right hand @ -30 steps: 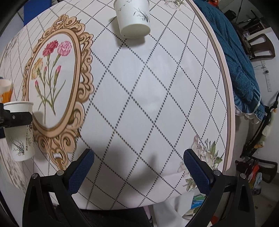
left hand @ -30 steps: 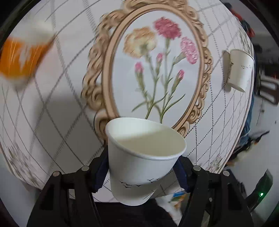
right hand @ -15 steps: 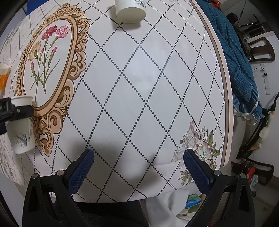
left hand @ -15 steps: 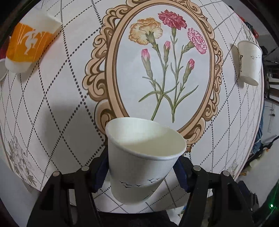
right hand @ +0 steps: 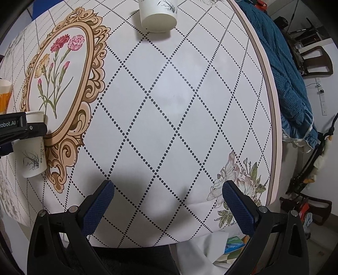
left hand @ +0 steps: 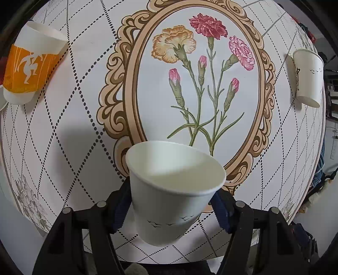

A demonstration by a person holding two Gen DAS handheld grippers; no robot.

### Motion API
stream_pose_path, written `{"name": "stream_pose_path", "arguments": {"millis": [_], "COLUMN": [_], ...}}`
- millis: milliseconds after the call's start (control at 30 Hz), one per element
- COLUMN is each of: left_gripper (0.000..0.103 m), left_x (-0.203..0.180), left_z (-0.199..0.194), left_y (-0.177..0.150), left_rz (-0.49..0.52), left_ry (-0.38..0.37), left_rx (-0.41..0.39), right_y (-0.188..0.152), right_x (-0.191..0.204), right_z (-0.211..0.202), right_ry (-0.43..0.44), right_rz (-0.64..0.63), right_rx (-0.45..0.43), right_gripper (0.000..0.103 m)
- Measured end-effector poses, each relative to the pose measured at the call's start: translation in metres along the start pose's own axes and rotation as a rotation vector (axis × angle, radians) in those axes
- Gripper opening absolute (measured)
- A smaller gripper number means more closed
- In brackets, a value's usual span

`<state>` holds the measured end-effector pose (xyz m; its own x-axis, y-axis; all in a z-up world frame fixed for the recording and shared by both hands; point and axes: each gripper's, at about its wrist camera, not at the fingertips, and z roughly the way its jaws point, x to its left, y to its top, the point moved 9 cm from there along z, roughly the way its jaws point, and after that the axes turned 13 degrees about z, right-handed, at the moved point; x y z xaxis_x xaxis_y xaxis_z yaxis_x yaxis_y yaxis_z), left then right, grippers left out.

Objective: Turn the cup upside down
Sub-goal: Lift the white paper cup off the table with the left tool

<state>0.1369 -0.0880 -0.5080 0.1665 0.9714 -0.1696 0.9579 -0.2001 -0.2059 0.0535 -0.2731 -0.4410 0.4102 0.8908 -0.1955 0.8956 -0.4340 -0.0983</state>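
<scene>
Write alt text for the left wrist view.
The left gripper clamps a white paper cup, mouth up, above a flower-print tablecloth. An orange cup stands far left, another white cup far right.

Home dining room; floral tablecloth; chair

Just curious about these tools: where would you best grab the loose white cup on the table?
Probably the white cup's mid side wall, open right gripper coming in level, one of its fingers each side: it stands alone, round and tapered.
</scene>
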Motion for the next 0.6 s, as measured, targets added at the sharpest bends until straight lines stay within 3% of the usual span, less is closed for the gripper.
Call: {"name": "stream_pose_path", "arguments": {"millis": [333, 600], "left_gripper": [0.081, 0.081], "left_x": [0.017, 0.014], "left_z": [-0.023, -0.075], "left_y": [0.001, -0.008], "left_rz": [0.005, 0.016], "left_ry": [-0.003, 0.008], "left_rx": [-0.014, -0.105], "right_y": [0.0, -0.003], "right_x": [0.005, 0.008], "right_z": [-0.004, -0.02], "right_ry": [0.008, 0.039], "right_rz": [0.002, 0.002], "right_rx": [-0.003, -0.022], "right_gripper": [0.103, 0.103]}}
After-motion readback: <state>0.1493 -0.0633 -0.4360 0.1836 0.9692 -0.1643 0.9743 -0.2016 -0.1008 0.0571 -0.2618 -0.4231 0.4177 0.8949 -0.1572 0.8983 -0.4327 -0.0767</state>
